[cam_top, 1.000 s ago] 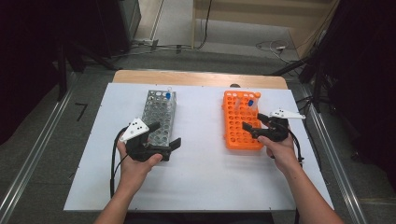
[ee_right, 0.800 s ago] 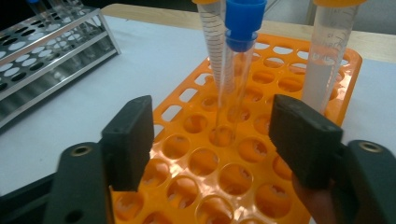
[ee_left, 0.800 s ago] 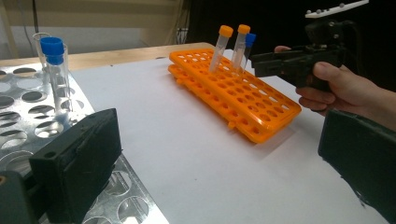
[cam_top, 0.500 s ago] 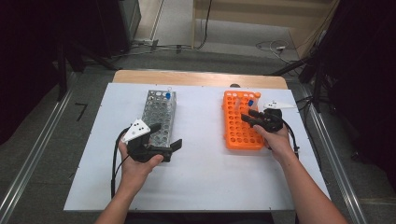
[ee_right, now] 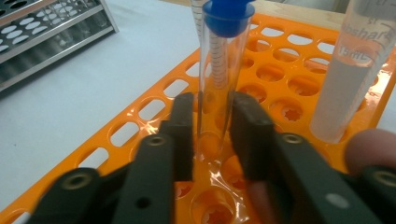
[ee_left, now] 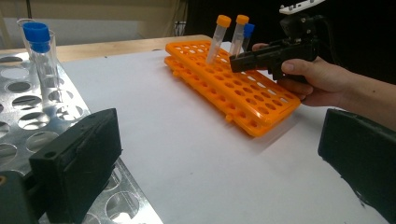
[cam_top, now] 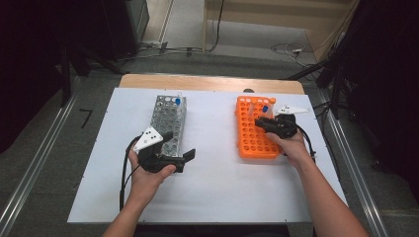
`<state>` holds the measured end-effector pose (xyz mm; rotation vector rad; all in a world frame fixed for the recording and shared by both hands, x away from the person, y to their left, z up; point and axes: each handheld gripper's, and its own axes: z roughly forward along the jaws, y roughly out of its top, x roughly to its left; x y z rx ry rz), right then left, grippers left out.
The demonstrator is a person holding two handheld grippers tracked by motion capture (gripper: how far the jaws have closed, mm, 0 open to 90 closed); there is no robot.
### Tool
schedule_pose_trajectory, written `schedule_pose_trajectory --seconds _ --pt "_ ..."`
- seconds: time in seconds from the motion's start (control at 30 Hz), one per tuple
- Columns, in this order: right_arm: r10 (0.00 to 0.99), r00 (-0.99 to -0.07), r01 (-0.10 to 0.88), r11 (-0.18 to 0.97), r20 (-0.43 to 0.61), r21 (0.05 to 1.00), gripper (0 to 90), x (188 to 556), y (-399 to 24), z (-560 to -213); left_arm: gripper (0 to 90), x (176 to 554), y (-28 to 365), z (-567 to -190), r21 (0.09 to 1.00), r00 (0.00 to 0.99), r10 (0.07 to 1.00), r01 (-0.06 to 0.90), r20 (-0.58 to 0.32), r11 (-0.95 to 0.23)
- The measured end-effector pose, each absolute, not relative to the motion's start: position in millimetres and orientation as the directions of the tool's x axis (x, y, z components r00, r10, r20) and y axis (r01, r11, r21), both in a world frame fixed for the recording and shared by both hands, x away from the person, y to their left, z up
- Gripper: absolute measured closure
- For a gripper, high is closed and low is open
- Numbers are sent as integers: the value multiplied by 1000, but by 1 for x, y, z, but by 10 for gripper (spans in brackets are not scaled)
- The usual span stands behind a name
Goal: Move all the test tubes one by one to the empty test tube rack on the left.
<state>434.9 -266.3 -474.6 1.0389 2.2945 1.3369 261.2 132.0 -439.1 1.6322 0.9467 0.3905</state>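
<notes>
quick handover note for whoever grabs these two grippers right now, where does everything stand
Right gripper: jaws have just closed on the blue-capped tube, which stands upright in the orange rack.
Left gripper: open, holding nothing, beside the near end of the metal rack.
Metal rack already holds one blue-capped tube at its far end.
Two orange-capped tubes also stand in the orange rack.
Left, probably: lift the gripped tube out and seat it in the metal rack.
</notes>
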Motion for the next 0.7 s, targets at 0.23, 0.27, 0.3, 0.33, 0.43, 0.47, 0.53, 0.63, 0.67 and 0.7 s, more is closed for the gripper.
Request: schedule_pose_trajectory --seconds 0.23,0.27,0.3,0.33,0.43,0.47,0.53,0.63,0.67,0.7 --pt "716 -695 418 327 67 848 744 431 -264 -472 0 261 131 -440 929 617 753 368 -227 -22" --pt "718 -693 415 323 65 850 745 431 -263 -471 0 261 132 -440 929 618 753 369 -228 -21" --pt "721 -690 412 321 62 853 745 430 -264 -470 0 261 132 -440 930 617 753 368 -227 -22" --pt "726 -685 411 313 63 856 745 429 -264 -468 0 261 132 -440 930 618 753 367 -226 -22" --pt "735 -676 391 296 53 871 745 426 -264 -461 0 261 131 -439 929 621 751 368 -226 -25" --pt "740 -671 386 292 50 875 746 424 -264 -458 0 260 130 -439 930 620 752 367 -225 -25" --pt "749 -662 377 284 42 882 746 421 -265 -453 0 260 130 -439 930 622 751 366 -222 -28" --pt "764 -642 384 252 60 888 746 417 -268 -446 0 261 128 -439 930 626 748 365 -219 -33" --pt "766 -640 383 249 61 890 746 416 -269 -444 0 261 128 -440 930 626 748 365 -220 -32" --pt "767 -640 377 246 59 893 746 414 -270 -442 0 260 127 -439 931 628 747 364 -218 -34"
